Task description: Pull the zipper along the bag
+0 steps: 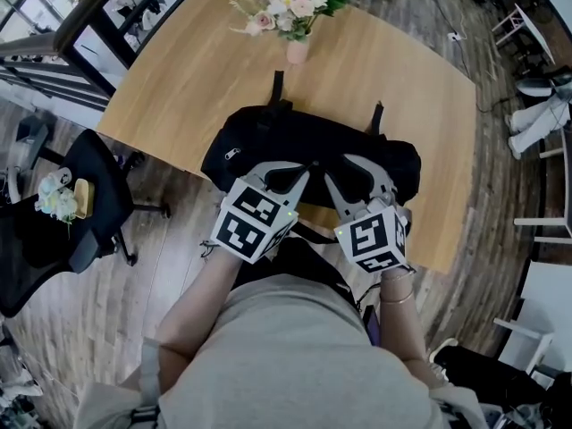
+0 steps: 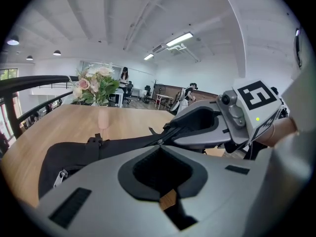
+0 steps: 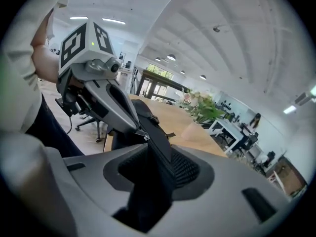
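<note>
Looking down in the head view, the black bag (image 1: 241, 146) slumps at the worktop's (image 1: 179, 79) near edge; it is probably soft, light cloth that bunches unless braced. In the left gripper view, the left gripper (image 2: 159, 146) is pinched together on what looks like the small metal zipper pull (image 2: 158, 141), likely the best hold. In the right gripper view, the right gripper (image 3: 148, 143) stands apart around a black strap (image 3: 157, 132) without pressing it.

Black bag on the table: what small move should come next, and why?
Probably close the right hand-held gripper on the black fabric fold lying between its parted jaws. The left hand-held gripper is shut on what looks like the zipper pull, so bracing the bag first should let it draw cleanly.
</note>
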{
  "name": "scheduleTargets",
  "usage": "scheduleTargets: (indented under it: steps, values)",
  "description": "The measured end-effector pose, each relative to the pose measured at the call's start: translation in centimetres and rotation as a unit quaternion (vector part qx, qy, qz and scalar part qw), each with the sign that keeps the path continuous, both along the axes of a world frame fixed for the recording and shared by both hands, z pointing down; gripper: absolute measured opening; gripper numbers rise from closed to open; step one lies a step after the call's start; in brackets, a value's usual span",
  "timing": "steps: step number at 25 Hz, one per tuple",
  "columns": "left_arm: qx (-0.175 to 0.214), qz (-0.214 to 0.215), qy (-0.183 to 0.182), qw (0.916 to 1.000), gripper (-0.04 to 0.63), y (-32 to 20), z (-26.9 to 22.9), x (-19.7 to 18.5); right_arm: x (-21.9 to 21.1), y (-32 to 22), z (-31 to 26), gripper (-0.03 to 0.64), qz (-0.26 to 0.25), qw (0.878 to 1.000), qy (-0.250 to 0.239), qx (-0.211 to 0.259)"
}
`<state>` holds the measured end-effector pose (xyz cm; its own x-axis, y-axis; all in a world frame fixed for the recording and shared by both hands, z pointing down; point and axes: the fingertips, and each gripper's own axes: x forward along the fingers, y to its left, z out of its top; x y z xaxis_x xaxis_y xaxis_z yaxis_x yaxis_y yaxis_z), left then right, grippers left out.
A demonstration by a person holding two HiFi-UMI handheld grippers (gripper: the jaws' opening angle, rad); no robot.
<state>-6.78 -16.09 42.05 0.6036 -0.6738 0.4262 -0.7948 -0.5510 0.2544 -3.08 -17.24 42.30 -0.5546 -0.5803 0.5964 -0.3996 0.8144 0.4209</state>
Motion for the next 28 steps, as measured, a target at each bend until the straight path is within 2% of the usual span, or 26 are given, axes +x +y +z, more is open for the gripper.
scheduleTargets:
  steps: [4, 8, 13, 28]
  values:
    - [0.000, -0.002, -0.003, 1.0000, 0.018, -0.1, -0.1, -0.1, -0.7, -0.1, 1.2, 0.158, -0.029, 0.999, 0.040, 0.004]
    - [0.000, -0.006, -0.007, 1.0000, 0.018, -0.3, 0.0, -0.2, -1.0, -0.3, 1.8, 0.121, -0.050, 0.997, 0.062, 0.003]
    - [0.007, -0.014, -0.013, 0.9998, 0.018, -0.8, 0.1, -0.4, -1.0, -0.3, 1.7, 0.041, -0.051, 0.998, 0.048, -0.007]
    - [0.002, -0.060, -0.017, 0.9981, 0.020, -0.6, 0.4, -3.2, -0.7, -1.1, 1.3, 0.035, -0.019, 0.999, -0.005, -0.033]
